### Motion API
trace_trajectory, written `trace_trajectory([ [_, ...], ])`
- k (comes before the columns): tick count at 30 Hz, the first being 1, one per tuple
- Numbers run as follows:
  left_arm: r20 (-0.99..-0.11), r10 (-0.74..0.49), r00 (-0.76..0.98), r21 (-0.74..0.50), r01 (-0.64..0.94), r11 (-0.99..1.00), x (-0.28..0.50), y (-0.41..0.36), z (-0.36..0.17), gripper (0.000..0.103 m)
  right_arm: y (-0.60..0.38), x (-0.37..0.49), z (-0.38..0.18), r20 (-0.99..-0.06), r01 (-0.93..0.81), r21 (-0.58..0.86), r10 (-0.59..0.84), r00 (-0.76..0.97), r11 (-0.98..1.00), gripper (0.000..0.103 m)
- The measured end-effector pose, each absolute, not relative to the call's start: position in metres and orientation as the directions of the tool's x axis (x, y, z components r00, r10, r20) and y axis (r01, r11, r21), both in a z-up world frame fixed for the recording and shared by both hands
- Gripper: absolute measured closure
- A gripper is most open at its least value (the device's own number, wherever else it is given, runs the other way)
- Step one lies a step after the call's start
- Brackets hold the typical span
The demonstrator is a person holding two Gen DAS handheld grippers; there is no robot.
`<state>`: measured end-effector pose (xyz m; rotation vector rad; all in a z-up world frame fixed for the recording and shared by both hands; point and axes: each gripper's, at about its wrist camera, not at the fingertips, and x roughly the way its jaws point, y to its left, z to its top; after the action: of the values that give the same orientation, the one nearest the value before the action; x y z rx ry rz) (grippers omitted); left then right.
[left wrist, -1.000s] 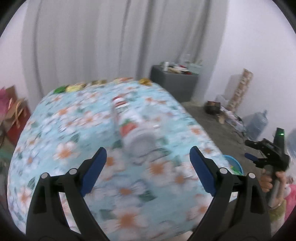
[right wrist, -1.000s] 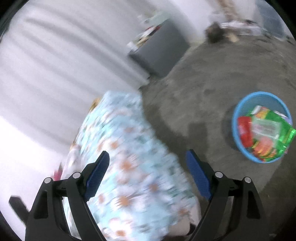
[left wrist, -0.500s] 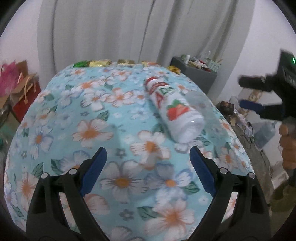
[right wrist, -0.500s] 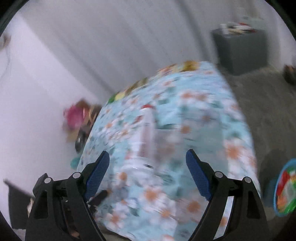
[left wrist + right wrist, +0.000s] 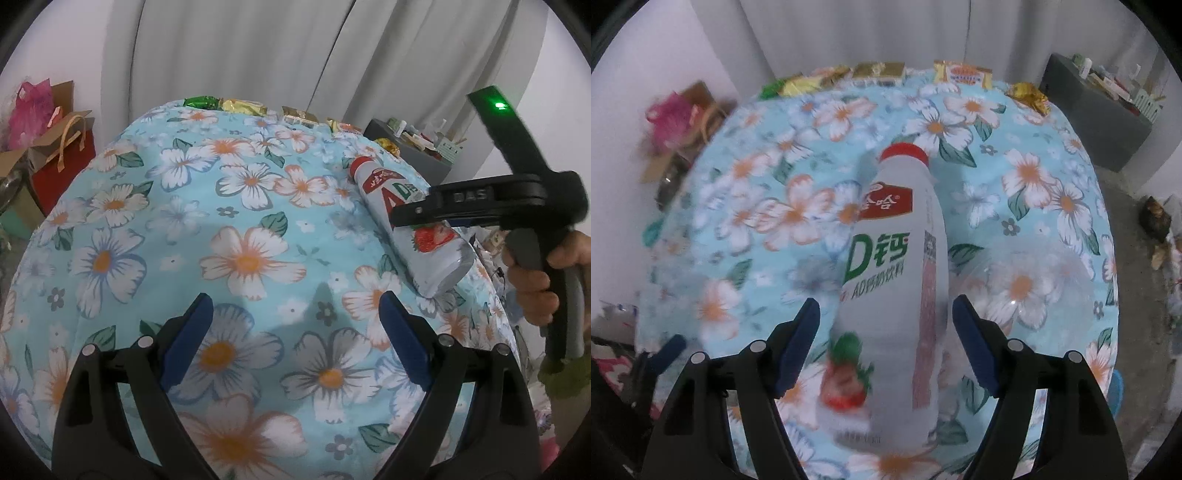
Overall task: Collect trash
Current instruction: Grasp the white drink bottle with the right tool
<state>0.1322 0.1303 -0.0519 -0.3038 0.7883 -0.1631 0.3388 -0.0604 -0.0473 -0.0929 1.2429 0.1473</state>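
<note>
Between open right hand-held gripper (image 5: 885,338) pads, white bottle (image 5: 894,295), label readable

My right gripper (image 5: 886,328) is spread wide, a blue pad on either side of the white drink bottle (image 5: 892,280) without touching it. The bottle lies on the floral tablecloth (image 5: 1034,206), red cap at the far end (label blurred near me). Snack wrappers (image 5: 962,72) line the far edge.
</note>
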Motion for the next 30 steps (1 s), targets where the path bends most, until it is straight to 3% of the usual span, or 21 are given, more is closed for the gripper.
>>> trace_trajectory([
  [1,-0.671,-0.259,0.695,-0.331,0.031,0.943,0.133,0.131,-0.053,0.016,-0.058,0.342,-0.05,-0.95,-0.164,-0.013,0.039,0.309,0.986,0.036],
  [6,-0.668,-0.274,0.692,-0.354,0.029,0.935,0.133,0.135,-0.054,0.016,-0.047,0.339,-0.052,-0.941,-0.186,-0.055,0.011,0.338,0.981,0.039],
  [10,-0.663,-0.274,0.697,-0.35,0.036,0.936,0.131,0.136,-0.053,0.016,-0.057,0.324,-0.03,-0.913,-0.179,0.086,0.149,0.379,0.98,0.04],
  [14,-0.65,-0.283,0.705,-0.353,0.049,0.934,0.132,0.132,-0.05,0.016,-0.09,0.289,0.022,-0.811,-0.165,0.287,0.332,0.482,0.943,0.042],
  [21,-0.624,-0.388,0.678,-0.395,0.155,0.905,0.155,0.105,-0.045,0.016,-0.165,0.229,0.07,-0.694,-0.078,0.37,0.331,0.64,0.926,0.042],
  [26,-0.616,-0.5,0.609,-0.485,0.206,0.85,0.178,0.081,-0.045,0.016,-0.206,0.203,0.044,-0.691,0.05,0.391,0.258,0.675,0.919,0.042],
  [28,-0.6,-0.558,0.572,-0.557,0.201,0.806,0.193,0.075,-0.048,0.016,-0.219,0.203,0.013,-0.727,0.116,0.401,0.238,0.644,0.909,0.042],
  [30,-0.585,-0.611,0.533,-0.641,0.158,0.751,0.214,0.07,-0.054,0.024,-0.232,0.208,-0.031,-0.783,0.193,0.429,0.258,0.566,0.882,0.042],
])
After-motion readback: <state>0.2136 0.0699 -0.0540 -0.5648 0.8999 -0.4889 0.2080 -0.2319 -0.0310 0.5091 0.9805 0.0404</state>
